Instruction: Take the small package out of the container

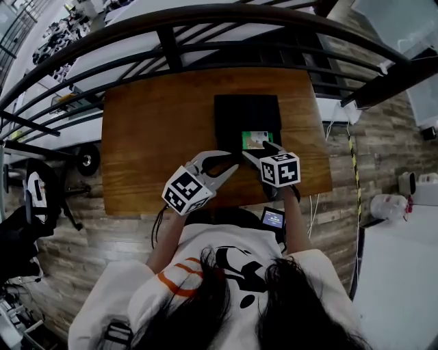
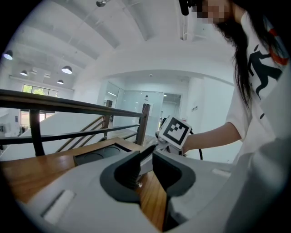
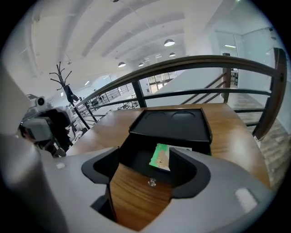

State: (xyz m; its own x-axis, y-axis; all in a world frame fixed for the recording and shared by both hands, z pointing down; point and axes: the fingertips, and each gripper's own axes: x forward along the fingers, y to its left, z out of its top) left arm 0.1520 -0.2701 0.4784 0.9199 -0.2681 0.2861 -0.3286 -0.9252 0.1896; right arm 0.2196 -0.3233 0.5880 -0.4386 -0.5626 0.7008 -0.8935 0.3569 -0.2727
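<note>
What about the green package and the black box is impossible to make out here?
Print on the package: too small in the head view, blurred in the right gripper view.
Package's right edge: behind a jaw of the right gripper in its own view.
Inside of the box: left gripper view sees it edge-on, so the package is hidden.
Whether the package lies flat or leans: unclear in any view.

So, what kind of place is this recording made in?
Probably an upper landing or gallery in a large office-like building: a dark metal railing runs behind the wooden table, with ceiling lamps and glass walls beyond.
</note>
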